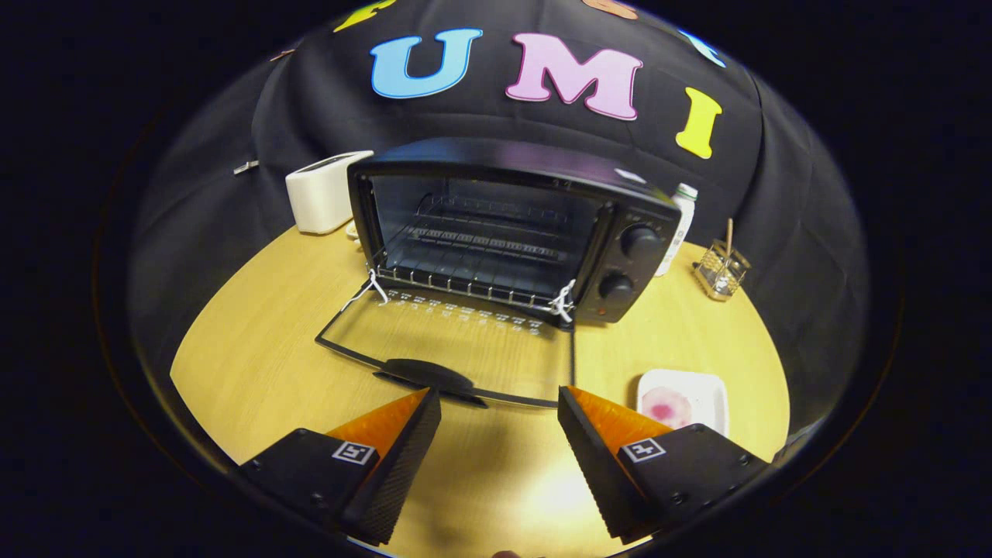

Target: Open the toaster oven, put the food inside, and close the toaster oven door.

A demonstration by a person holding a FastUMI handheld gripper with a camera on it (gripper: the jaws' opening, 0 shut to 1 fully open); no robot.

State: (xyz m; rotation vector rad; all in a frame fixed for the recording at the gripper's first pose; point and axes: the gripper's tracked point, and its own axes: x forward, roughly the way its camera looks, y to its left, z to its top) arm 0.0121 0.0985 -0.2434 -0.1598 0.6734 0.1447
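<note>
Already the toaster oven (511,225) stands open on the tabletop (263,349), its glass door (457,349) folded flat toward the tool (500,411), the door handle (430,376) just ahead of the left finger. The food, a pink slice on a white tray (683,399), lies to the right, just beside and slightly beyond the right finger, well short of the oven mouth. The tool is spread wide and holds nothing. Judging from this, the next move turns right to the tray, then carries forward and left over the door onto the wire rack (480,267). Beyond stand a white toaster (325,190), a bottle (678,225) and a small glass holder (721,271).
</note>
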